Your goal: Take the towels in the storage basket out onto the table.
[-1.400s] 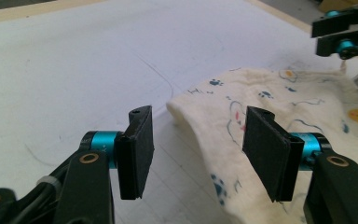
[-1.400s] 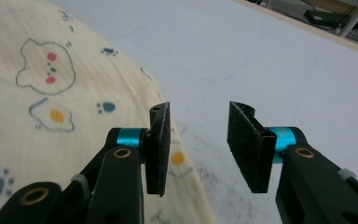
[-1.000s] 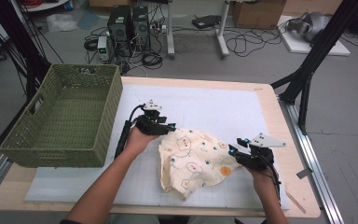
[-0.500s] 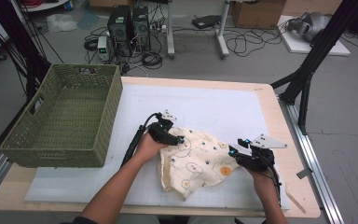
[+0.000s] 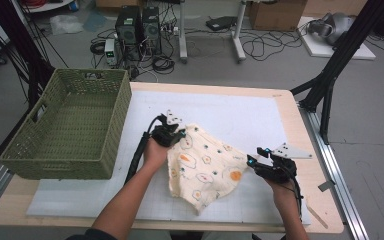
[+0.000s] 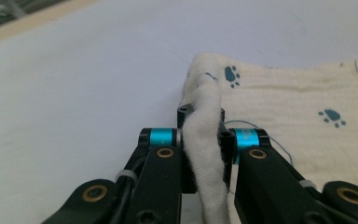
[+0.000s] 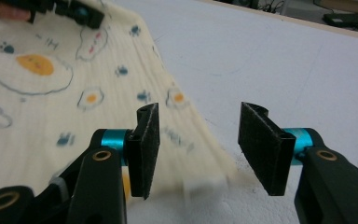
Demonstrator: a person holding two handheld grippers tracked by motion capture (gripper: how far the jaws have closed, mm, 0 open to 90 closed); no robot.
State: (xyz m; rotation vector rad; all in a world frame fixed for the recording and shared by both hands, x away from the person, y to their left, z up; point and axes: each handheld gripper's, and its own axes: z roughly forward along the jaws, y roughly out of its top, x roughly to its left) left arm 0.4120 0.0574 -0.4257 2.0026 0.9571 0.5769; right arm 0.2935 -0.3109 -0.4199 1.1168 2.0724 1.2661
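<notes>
Since the earlier picture the left tongs (image 5: pixel 179 134) have slid down from the cloth's far edge to its upper left corner, and their jaws have just been closing: in the left gripper view they are pinched on a bunched ridge of the cream cloth (image 6: pixel 205 154) that stands up between the pads. The cloth (image 5: pixel 207 167), printed with fried eggs and paw marks, lies spread on the white mat of the tabletop (image 5: pixel 290 107), right of the green basket (image 5: pixel 67 132), its long axis running from that pinched corner down toward the near right. The right tongs (image 7: pixel 196 147) have just been opening a little and stand spread with nothing between the pads; the cloth's right-hand edge lies low and to their left, just short of the gap, though blur there makes the exact reach uncertain. So the right hand (image 5: pixel 280 187) is nearest the free corner.
</notes>
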